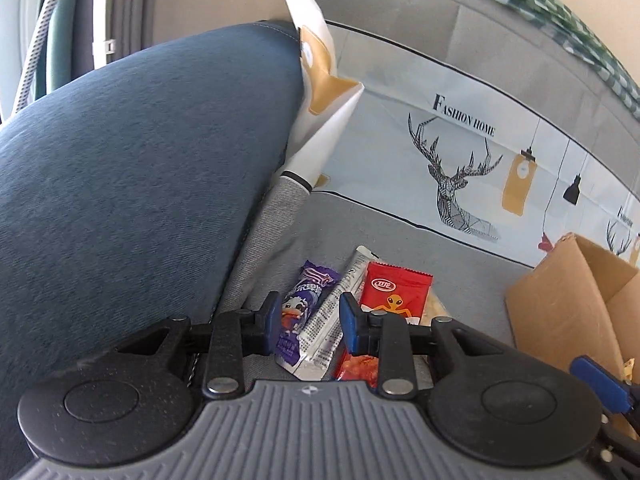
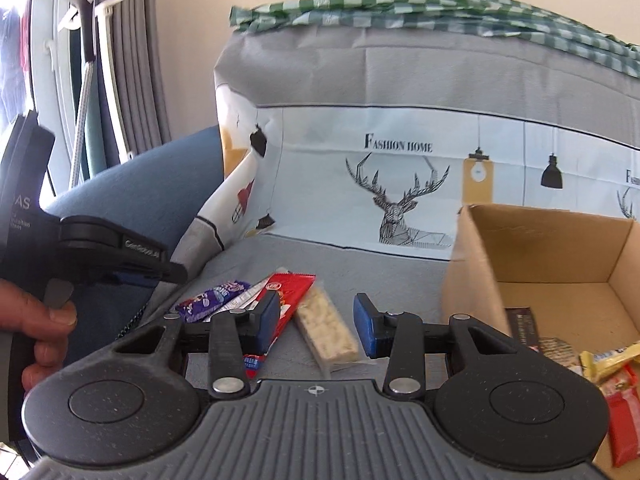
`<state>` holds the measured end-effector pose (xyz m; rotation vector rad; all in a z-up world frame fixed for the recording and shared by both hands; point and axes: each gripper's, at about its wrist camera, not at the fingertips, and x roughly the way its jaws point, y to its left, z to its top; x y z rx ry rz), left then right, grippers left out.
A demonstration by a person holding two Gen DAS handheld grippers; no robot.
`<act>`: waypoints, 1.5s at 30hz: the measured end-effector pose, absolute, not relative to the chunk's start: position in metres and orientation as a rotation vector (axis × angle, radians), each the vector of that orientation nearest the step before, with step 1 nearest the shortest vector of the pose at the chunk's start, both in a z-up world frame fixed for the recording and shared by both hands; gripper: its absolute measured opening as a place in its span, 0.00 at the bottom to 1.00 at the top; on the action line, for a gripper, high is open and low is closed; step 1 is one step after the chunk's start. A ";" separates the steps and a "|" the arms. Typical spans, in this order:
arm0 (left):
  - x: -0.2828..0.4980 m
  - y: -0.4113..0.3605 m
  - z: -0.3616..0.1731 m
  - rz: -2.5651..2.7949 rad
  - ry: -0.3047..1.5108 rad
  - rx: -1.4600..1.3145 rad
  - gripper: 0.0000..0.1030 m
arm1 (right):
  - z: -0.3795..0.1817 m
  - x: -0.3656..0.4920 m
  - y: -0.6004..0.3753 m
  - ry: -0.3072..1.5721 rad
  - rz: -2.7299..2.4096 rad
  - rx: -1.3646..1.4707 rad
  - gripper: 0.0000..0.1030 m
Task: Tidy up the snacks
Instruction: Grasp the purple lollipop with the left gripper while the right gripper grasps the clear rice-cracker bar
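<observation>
Right gripper [image 2: 320,326], jaws open, straddled the nougat bar [image 2: 326,326] for pickup; left gripper [image 1: 307,326], jaws open, flanked the purple wrapper [image 1: 302,312].

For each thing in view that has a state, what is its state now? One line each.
Left gripper: open, jaws either side of the purple and silver packets.
Right gripper: open, over the pale bar.
Purple snack packet: sealed, lying flat on the cushion.
Red snack packet: sealed, lying flat.
Pale bar in clear wrap: wrapped, lying flat.
Cardboard box: open, some snacks inside.
</observation>
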<state>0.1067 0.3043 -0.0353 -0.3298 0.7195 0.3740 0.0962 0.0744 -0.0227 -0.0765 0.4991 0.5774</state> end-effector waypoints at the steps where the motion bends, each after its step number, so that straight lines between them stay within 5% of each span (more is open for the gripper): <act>1: 0.111 0.303 -0.037 0.373 0.724 -0.319 0.34 | -0.025 0.101 0.079 0.512 0.576 -0.075 0.42; 6: 0.129 0.304 -0.053 0.380 0.764 -0.287 0.33 | -0.043 0.134 0.095 0.565 0.504 -0.060 0.47; 13: 0.154 0.302 -0.071 0.382 0.816 -0.256 0.33 | -0.079 0.178 0.117 0.705 0.454 -0.062 0.67; 21: 0.166 0.303 -0.096 0.418 0.910 -0.234 0.34 | -0.109 0.193 0.136 0.780 0.449 -0.131 0.70; 23: 0.164 0.304 -0.096 0.408 0.904 -0.249 0.32 | -0.111 0.195 0.134 0.792 0.444 -0.122 0.66; 24: 0.164 0.304 -0.096 0.398 0.906 -0.255 0.23 | -0.112 0.196 0.133 0.791 0.441 -0.123 0.61; 29: 0.157 0.303 -0.092 0.404 0.907 -0.271 0.21 | -0.109 0.192 0.128 0.790 0.468 -0.115 0.37; 45: 0.084 0.273 -0.056 0.300 0.864 -0.460 0.20 | -0.066 0.100 0.085 0.737 0.527 -0.174 0.37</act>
